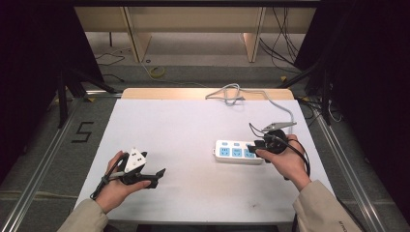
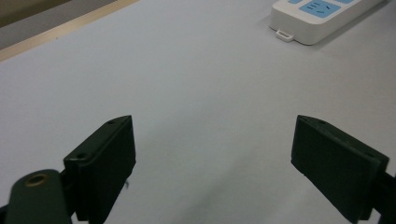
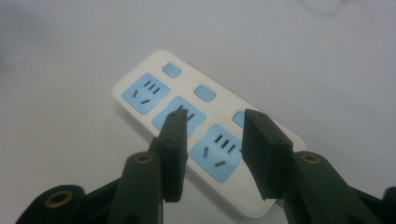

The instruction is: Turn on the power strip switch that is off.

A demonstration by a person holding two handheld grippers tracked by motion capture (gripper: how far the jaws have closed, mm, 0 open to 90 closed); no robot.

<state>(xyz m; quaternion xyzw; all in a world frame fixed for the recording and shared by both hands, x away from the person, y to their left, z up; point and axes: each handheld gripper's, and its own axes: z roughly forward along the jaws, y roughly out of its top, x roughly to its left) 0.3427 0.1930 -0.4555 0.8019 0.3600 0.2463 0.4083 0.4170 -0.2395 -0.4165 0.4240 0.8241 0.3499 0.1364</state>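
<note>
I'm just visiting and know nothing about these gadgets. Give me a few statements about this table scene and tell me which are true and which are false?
1. The power strip has blue sockets. True.
2. The right gripper has its jaws clamped on a plug. False: the jaws stand apart over the strip's sockets with nothing between them.
3. The left gripper has its jaws wide open above bare table. True.
4. The power strip lies by the person's left hand. False: it lies by the right hand.
5. The strip's white cable runs off toward the far edge of the table. True.
</note>
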